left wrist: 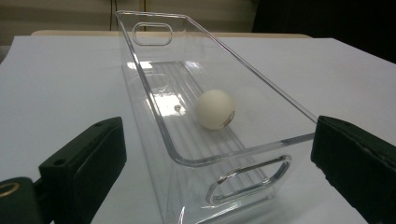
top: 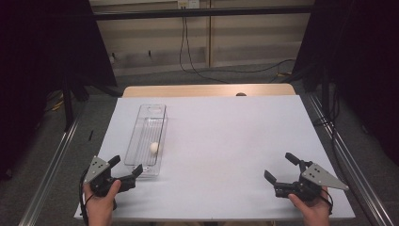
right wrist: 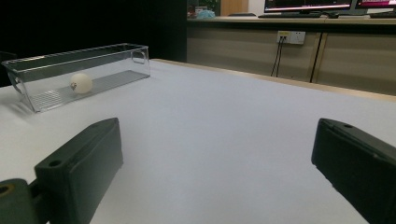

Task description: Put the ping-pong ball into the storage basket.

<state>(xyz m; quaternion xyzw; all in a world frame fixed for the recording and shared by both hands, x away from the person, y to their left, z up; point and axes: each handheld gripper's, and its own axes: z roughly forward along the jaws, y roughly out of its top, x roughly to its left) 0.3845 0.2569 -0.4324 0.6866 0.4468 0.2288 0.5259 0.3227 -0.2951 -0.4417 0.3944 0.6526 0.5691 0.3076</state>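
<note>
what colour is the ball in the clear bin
White ball with a small dark mark; left gripper view shows it best.

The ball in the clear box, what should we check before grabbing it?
1. Left gripper open: ok, jaws spread wide.
2. Left gripper near the clear box: ok, right at its near end.
3. Ball in sight: ok, it lies on the box's floor toward the near end.
4. Box upright, open on top: ok.
5. Right gripper out of the way: ok, open, far across the white table.
6. Ball holding still: cannot tell.
</note>
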